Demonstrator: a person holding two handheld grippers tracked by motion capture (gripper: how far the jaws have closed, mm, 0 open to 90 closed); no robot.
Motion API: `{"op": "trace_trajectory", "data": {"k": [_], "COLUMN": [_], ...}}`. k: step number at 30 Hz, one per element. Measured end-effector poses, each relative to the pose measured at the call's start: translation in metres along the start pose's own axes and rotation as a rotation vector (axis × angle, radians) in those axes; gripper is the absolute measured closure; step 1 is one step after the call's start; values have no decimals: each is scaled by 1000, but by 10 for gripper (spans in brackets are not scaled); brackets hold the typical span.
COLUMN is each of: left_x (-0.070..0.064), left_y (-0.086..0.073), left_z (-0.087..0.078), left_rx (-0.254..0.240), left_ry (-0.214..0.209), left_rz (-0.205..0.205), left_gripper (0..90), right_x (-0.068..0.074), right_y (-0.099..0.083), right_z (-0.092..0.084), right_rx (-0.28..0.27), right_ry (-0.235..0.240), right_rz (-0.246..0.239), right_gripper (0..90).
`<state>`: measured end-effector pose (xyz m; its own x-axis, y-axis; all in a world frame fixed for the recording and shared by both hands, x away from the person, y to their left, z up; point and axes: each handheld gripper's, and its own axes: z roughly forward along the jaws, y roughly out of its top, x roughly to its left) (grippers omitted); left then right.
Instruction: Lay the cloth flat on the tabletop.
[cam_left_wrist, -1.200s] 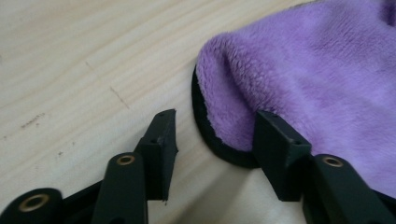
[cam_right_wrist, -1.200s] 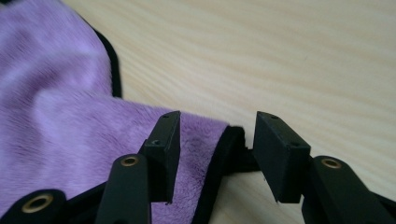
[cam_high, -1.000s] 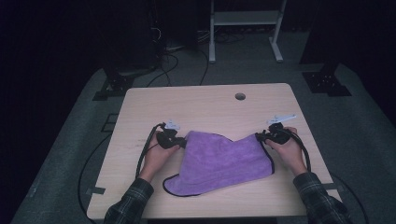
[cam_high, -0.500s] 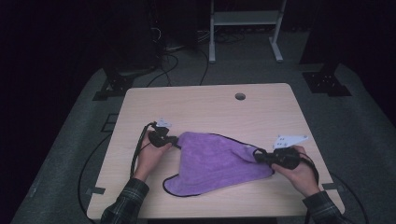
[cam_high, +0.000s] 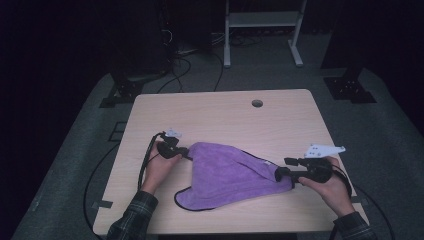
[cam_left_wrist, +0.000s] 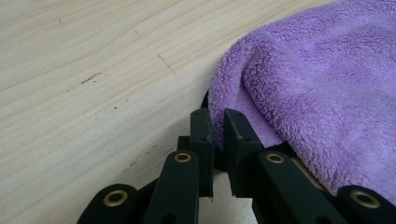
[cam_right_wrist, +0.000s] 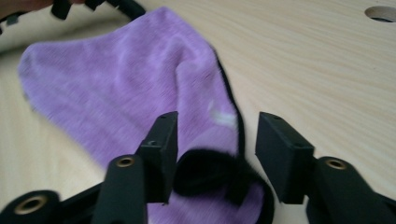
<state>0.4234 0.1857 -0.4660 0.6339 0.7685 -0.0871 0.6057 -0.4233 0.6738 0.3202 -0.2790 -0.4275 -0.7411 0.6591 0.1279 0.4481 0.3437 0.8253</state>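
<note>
Lying crumpled on the near half of the pale wooden table (cam_high: 220, 115), a fluffy purple microfibre cloth with black edging (cam_high: 230, 175) spreads between the two hands, closer to the near edge than to the far one. The left gripper (cam_high: 187, 153), held by the person's left hand (cam_high: 159, 170) toward the table's left edge, has its black jaws pinched narrow on the cloth's left end; the left gripper view shows the folded purple pile (cam_left_wrist: 317, 84) caught between the two pads. The right gripper (cam_high: 281, 174), in the right hand (cam_high: 330, 187) near the right edge, has just been opening: its jaws stand apart, and in the right gripper view the cloth's dark-edged corner (cam_right_wrist: 210, 172) lies loose between them, the pads not pressing on it. A small round hole (cam_high: 257, 103) sits in the tabletop near the far edge.
</note>
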Motion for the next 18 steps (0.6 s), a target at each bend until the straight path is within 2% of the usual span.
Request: {"op": "trace_trajectory", "data": {"k": [3, 8, 9, 11, 14, 18], "left_x": [1, 2, 2, 3, 3, 3], "left_y": [-1, -1, -1, -2, -2, -1], "left_z": [0, 0, 0, 0, 0, 0], "left_rx": [-4, -9, -9, -12, -12, -8], "left_ry": [-5, -13, -15, -19, -21, -26], "left_rz": [-11, -13, -12, -18, -19, -26], "left_gripper": [822, 822, 823, 824, 826, 834], "right_x": [-13, -26, -28, -30, -32, -31], "right_y": [4, -1, -3, -6, -8, -6], "right_z": [17, 50, 54, 60, 59, 56], "right_rx": [15, 134, 151, 186, 196, 183], "right_ry": [31, 31, 36, 55, 72, 62], "right_rz": [62, 98, 104, 119, 128, 121], "right_gripper": [454, 460, 479, 585, 728, 791]}}
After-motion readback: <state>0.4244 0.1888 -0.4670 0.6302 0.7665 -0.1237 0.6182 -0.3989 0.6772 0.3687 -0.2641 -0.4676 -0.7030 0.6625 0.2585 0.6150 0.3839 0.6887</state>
